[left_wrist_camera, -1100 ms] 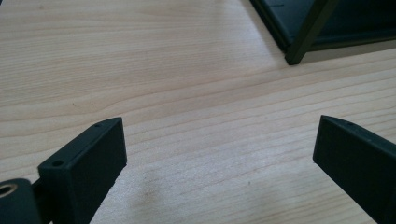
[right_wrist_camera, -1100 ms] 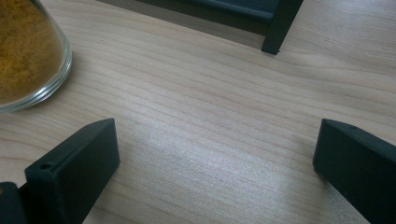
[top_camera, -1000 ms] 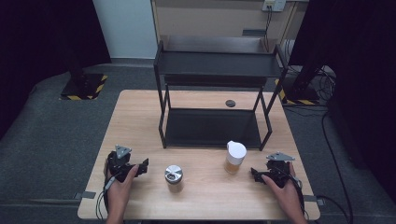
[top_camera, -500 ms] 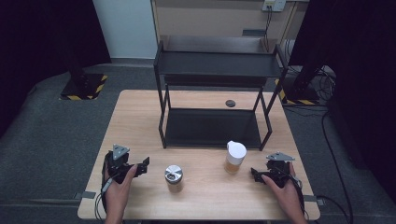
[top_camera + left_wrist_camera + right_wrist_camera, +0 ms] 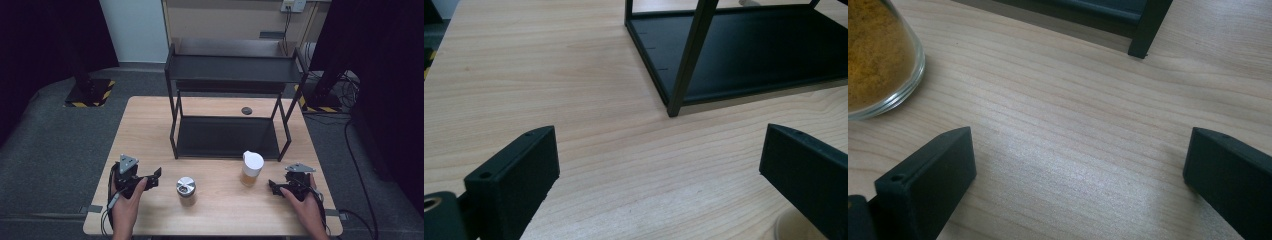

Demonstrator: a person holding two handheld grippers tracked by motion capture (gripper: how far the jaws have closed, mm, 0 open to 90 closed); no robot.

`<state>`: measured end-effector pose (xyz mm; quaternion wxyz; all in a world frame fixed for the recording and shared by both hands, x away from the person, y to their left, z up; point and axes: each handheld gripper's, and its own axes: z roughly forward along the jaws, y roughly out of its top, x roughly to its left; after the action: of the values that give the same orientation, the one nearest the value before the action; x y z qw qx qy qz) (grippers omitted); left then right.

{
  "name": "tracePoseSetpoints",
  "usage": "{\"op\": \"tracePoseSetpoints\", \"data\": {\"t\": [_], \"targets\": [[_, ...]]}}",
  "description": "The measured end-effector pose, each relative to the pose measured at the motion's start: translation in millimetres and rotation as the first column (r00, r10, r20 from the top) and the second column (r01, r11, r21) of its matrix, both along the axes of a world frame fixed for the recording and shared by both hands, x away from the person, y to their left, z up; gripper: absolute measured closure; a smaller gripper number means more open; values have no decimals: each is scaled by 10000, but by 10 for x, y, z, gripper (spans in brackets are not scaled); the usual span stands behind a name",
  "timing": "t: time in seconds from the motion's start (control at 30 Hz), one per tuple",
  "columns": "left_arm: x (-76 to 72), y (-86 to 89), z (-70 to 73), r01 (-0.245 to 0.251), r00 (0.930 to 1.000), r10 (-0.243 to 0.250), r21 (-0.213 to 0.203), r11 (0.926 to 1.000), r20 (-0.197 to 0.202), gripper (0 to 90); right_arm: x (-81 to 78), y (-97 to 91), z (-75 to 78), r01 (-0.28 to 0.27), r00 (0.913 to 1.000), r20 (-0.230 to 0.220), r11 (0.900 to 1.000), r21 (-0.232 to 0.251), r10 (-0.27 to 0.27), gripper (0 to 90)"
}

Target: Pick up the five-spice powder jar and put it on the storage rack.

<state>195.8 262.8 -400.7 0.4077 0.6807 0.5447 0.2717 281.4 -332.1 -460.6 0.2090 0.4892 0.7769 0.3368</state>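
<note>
Bare table (image 5: 150, 130) is lying open ahead of the left gripper (image 5: 155, 176), up to the black shelf (image 5: 227, 135). A metal-lidded jar (image 5: 186, 190) and a white-lidded jar (image 5: 251, 169) are standing between it and the right gripper (image 5: 272, 186), with a gap between them.

The high view looks forward and down on the whole tabletop (image 5: 150, 125) from above the person's side. Each gripper view sits low and close over the wood, facing the black rack (image 5: 227, 100). All three views share the rack's front legs and the tabletop.
</note>
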Motion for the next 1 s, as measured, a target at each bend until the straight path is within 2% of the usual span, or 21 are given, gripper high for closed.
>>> {"op": "tracePoseSetpoints", "data": {"t": [0.67, 0.87, 1.0], "targets": [[-103, -105, 143, 470, 9984, -477, 229, 9986, 294, 13, 0, 0, 0, -2, 10000, 0, 10000, -1, 2, 14], [-147, -163, 202, 723, 9964, -737, 331, 9968, 431, 12, 0, 0, 0, 1, 10000, -3, 10000, 1, -1, 14], [-172, -199, 240, 977, 9936, -987, 214, 9950, 544, 11, 0, -1, 0, -1, 10000, -1, 10000, 1, 1, 14]]}}
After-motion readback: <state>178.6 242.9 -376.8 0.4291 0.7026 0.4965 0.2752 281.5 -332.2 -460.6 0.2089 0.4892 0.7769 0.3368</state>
